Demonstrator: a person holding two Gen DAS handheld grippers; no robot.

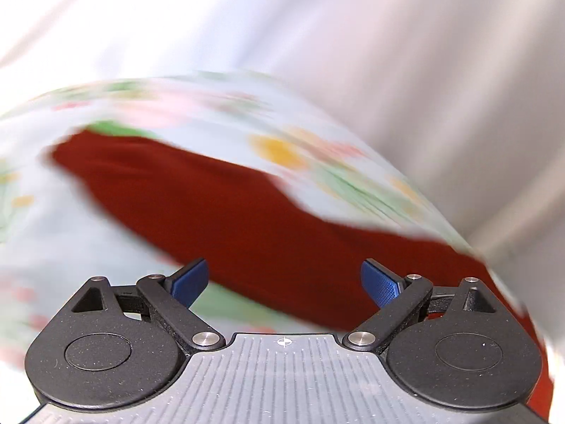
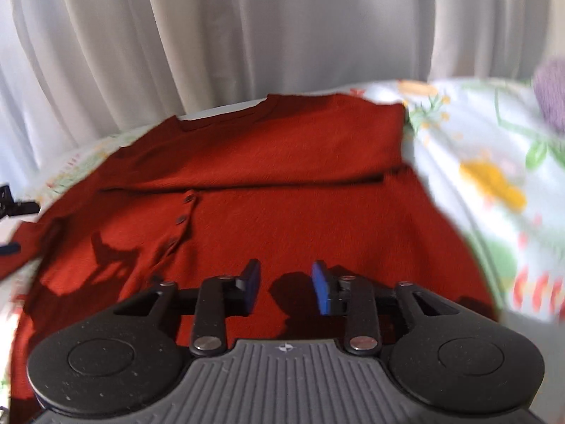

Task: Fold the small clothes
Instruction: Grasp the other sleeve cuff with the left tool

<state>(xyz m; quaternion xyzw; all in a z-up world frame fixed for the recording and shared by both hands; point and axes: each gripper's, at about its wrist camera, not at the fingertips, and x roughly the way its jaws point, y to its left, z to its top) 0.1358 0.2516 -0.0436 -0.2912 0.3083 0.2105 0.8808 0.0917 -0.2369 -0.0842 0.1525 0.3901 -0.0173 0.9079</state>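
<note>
A red buttoned cardigan (image 2: 282, 176) lies on a floral sheet (image 2: 494, 183), with its top part folded down over the button row. My right gripper (image 2: 285, 288) hovers just above the cardigan's near part, jaws partly open and empty. In the left wrist view a blurred red part of the cardigan (image 1: 219, 208) stretches across the sheet (image 1: 53, 229). My left gripper (image 1: 284, 282) is wide open and empty above that red cloth. Part of the left gripper (image 2: 10, 208) shows at the left edge of the right wrist view.
White curtains (image 2: 247, 35) hang close behind the bed. A purple knitted item (image 2: 551, 88) lies at the far right on the sheet. The left wrist view is motion-blurred.
</note>
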